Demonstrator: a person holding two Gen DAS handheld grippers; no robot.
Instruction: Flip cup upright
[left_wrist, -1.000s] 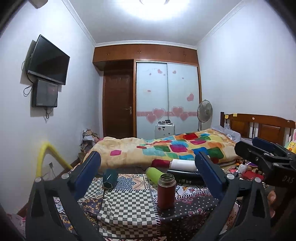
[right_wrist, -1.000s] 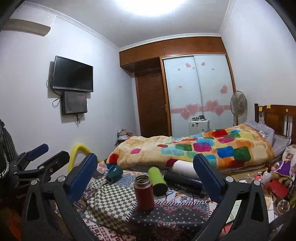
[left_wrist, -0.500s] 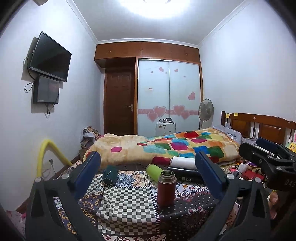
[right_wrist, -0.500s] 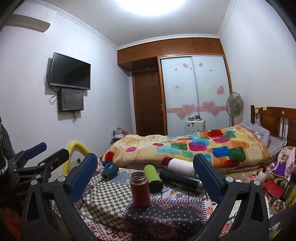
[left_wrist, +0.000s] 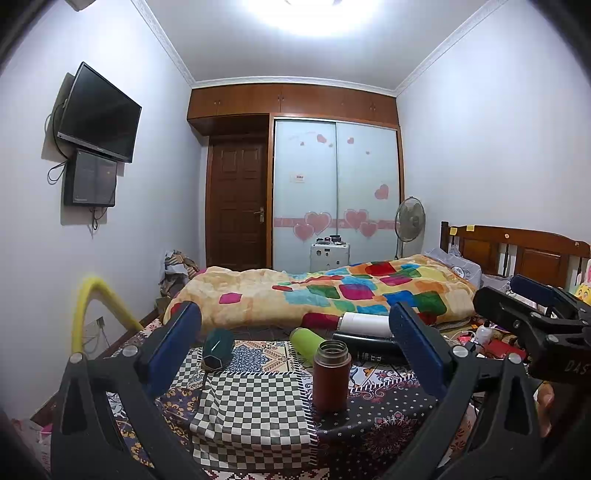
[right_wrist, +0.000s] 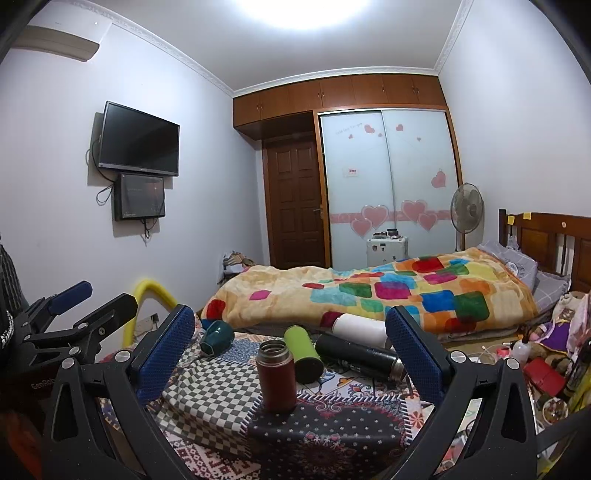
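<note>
A brown-red flask (left_wrist: 331, 376) (right_wrist: 276, 374) stands upright with its mouth open on the patterned cloth. Behind it lie on their sides a lime green cup (left_wrist: 307, 342) (right_wrist: 303, 349), a black flask (left_wrist: 369, 350) (right_wrist: 356, 355) and a white cup (left_wrist: 365, 324) (right_wrist: 360, 326). A dark teal mug (left_wrist: 218, 349) (right_wrist: 217, 336) lies tipped at the left. My left gripper (left_wrist: 295, 354) is open and empty, short of the cups. My right gripper (right_wrist: 291, 354) is open and empty too.
The patchwork tablecloth (left_wrist: 258, 406) covers the table. A bed with a colourful blanket (left_wrist: 332, 291) lies behind it. Clutter (right_wrist: 543, 369) sits at the right. A yellow tube (left_wrist: 92, 306) arches at the left. The other gripper shows at each view's edge (left_wrist: 535, 325) (right_wrist: 74, 325).
Both views have tilted slightly, so the table and cups sit a little lower in frame. The cups have not moved. Both grippers stay open.
</note>
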